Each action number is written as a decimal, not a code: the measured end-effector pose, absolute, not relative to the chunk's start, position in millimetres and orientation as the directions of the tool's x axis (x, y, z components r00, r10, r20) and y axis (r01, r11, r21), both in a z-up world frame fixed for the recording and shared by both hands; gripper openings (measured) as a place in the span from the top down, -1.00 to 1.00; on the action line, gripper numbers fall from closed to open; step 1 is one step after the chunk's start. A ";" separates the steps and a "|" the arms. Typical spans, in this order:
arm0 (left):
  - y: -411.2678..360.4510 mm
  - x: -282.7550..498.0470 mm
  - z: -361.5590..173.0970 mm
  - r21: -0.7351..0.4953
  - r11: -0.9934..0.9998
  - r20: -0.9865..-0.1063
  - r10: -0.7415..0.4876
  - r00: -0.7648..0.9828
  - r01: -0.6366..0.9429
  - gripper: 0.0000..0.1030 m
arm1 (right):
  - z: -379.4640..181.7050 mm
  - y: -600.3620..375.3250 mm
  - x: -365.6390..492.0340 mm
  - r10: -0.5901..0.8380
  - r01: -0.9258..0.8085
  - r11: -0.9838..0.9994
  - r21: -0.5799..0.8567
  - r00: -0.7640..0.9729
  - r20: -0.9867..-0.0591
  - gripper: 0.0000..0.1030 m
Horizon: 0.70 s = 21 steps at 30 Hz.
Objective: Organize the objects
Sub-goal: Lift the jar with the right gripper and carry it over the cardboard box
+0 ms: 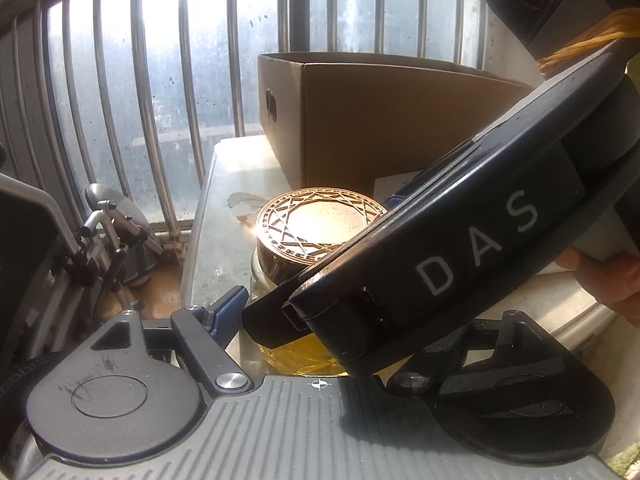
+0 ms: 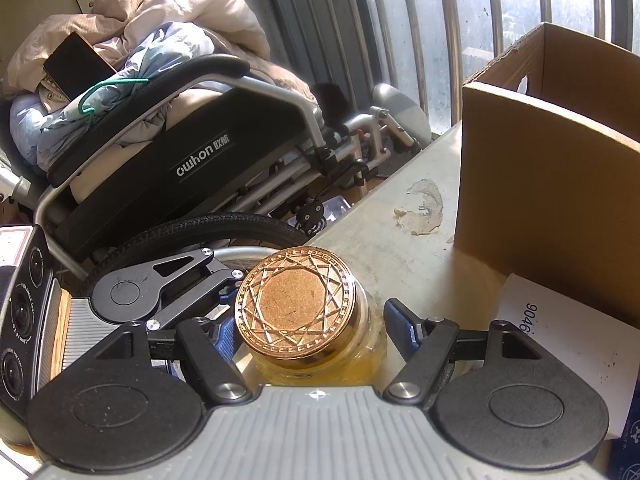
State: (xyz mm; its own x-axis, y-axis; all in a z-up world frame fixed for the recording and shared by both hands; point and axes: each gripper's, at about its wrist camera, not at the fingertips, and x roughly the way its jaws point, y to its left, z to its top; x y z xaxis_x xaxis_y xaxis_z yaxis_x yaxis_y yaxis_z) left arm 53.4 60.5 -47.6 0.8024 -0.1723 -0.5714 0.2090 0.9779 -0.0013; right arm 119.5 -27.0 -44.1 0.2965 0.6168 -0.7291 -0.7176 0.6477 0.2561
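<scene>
A glass jar of amber liquid with a gold star-patterned lid (image 2: 295,307) stands on a pale table (image 2: 404,236). My right gripper (image 2: 310,334) is open, its blue-padded fingers (image 2: 400,322) on either side of the jar, apart from the glass. In the left wrist view the same jar (image 1: 316,228) stands between my left gripper's fingers; only the left blue finger (image 1: 228,310) shows. The right gripper's dark body marked DAS (image 1: 460,256) crosses in front and hides the other finger. An open cardboard box (image 2: 552,184) stands just behind the jar.
A folded wheelchair (image 2: 192,160) piled with bedding stands left of the table. Metal window bars (image 1: 140,100) run behind. A white printed sheet (image 2: 568,344) lies by the box. The table's left edge (image 1: 200,216) runs close to the jar.
</scene>
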 end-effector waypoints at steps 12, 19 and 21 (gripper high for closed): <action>61.8 54.6 -50.2 -0.010 0.981 -0.549 -0.168 0.819 0.195 -0.42 | -42.9 -21.9 118.2 0.606 -0.728 0.642 0.241 0.288 -0.742 -0.47; 64.4 53.7 -46.1 -0.023 0.984 -0.546 -0.159 0.822 0.175 -0.41 | -38.9 -20.0 114.7 0.610 -0.733 0.639 0.233 0.299 -0.734 -0.44; 64.7 52.2 -42.8 -0.019 0.986 -0.540 -0.151 0.828 0.168 -0.41 | -35.9 -19.4 112.9 0.615 -0.735 0.637 0.232 0.303 -0.728 -0.44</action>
State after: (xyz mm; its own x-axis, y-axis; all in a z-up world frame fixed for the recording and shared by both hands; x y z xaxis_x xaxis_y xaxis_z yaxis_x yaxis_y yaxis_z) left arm 52.2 64.7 -42.8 0.8282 -0.1513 -0.5396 0.1678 0.9856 -0.0189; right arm 112.9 -19.4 -35.9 0.3033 0.6148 -0.7280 -0.7347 0.6374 0.2322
